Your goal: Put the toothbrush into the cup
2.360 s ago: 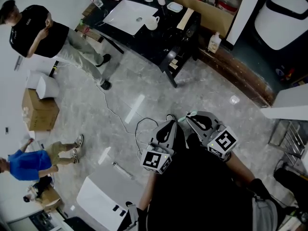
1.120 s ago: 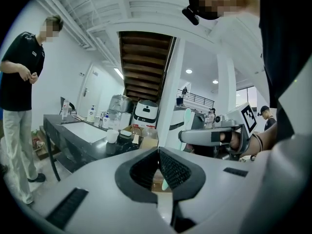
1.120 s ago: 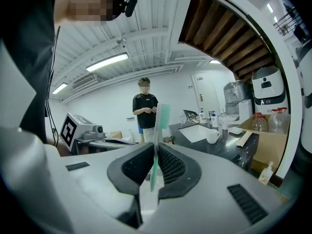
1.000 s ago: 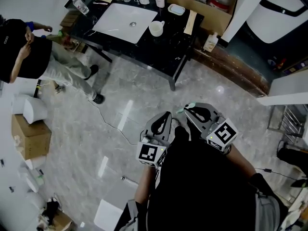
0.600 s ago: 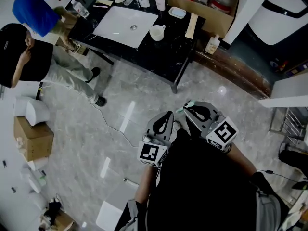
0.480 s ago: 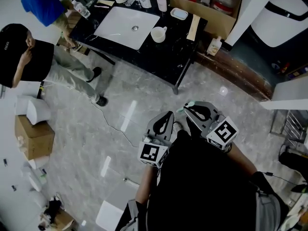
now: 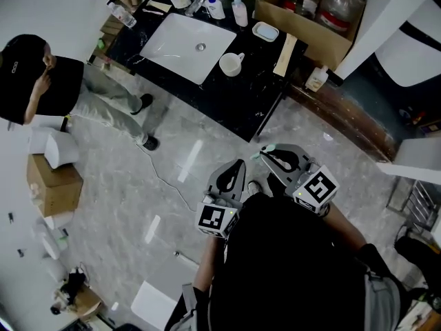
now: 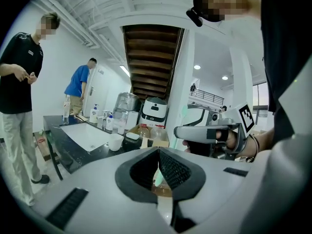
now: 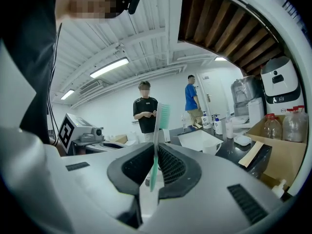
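A white cup stands on the black table beside the white basin; it also shows in the left gripper view and the right gripper view. My right gripper is shut on a pale green toothbrush, which stands upright with its bristle head above the jaws. The toothbrush also rises from the right gripper in the left gripper view. My left gripper is beside it, shut with nothing held. Both grippers hover over the floor, short of the table.
Pump bottles, a soap dish and a wooden strip are on the table. An open carton of bottles stands behind. A person in black stands at the left. A cable trails across the floor.
Both grippers have advanced toward the table, which now sits lower and nearer in the head view. The person in blue has left the top of that view. The toothbrush stays gripped.
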Demonstrator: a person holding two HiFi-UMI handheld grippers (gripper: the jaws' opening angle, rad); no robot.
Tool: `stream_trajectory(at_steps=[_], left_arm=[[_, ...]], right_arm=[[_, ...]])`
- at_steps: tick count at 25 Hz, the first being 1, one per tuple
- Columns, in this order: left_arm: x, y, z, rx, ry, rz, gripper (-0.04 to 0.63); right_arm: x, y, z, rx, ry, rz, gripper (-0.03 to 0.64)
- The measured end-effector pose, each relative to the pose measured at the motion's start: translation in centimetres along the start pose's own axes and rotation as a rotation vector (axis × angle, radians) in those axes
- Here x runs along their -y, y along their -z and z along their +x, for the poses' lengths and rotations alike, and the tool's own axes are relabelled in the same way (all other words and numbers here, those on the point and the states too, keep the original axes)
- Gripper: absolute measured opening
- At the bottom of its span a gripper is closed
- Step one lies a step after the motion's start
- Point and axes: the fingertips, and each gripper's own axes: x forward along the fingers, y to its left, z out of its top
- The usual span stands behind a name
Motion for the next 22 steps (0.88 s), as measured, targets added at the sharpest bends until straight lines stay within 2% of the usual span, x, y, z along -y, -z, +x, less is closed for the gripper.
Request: stream_trajectory(at_steps=[3,8,12,16,22], left_arm=[[-0.6,-0.8,2.1,0.003,-0.033,-0.014,0.011],[-0.6,-0.7,4.9,-0.077,-0.077,-0.007,0.011],[-0.5,-1.4,6.4,-0.023,-0.107,-0.016,0.011],[0.1,-1.7,6.9,-0.006,-0.111,-0.027,0.012],[-1.0,-1.1,6.9,-0.029,-0.141,-0.047,0.011]], right_arm=[[2.1,-0.6,0.1,0.009,-0.026,0.007,0.038],[4.9,-0.6,-0.8,0.008,-0.052,0.032,0.038],[6.7,-0.7,-1.1,0.012,-0.083,0.063,0.038],[7.9,-0.4,-1.1,0.001,-0.090,0.079,0.038],[8.4,-0.2,0.0,-0.004,-0.110,0.087,0.038]])
